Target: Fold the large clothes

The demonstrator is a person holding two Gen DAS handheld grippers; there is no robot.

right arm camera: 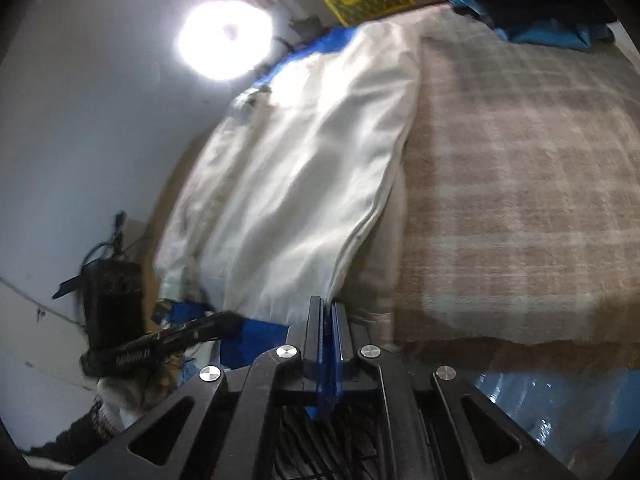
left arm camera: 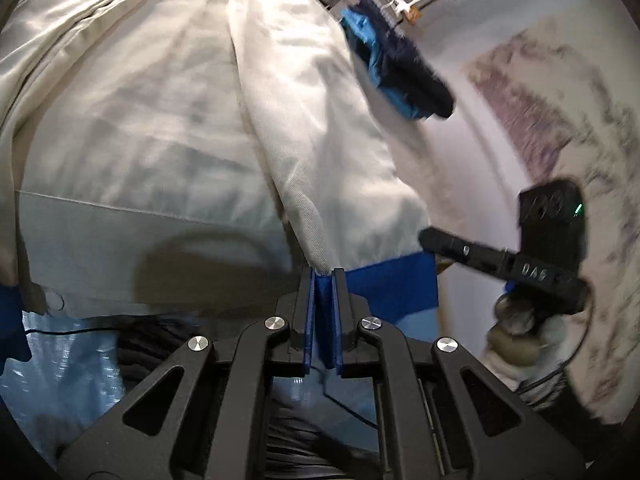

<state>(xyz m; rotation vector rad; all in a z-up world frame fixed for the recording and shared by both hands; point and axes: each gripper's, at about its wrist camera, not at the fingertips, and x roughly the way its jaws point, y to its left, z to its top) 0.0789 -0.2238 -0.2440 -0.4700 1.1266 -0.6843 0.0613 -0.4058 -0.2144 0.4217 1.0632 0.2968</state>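
Note:
A large white jacket (left arm camera: 160, 120) with blue trim is lifted and stretched toward me. My left gripper (left arm camera: 323, 276) is shut on its blue cuff or hem (left arm camera: 384, 284) at the end of a white sleeve (left arm camera: 320, 152). My right gripper (right arm camera: 328, 304) is shut on the jacket's lower edge; the white cloth (right arm camera: 300, 184) hangs up and away from it. Each gripper shows in the other's view: the right one (left arm camera: 504, 260) beside the blue hem, the left one (right arm camera: 160, 344) at lower left by blue cloth.
A brown and cream plaid blanket (right arm camera: 520, 184) covers the bed to the right. A pile of dark and light blue clothes (left arm camera: 400, 68) lies at the far end, also in the right wrist view (right arm camera: 532, 12). A bright lamp (right arm camera: 224, 40) shines on the white wall.

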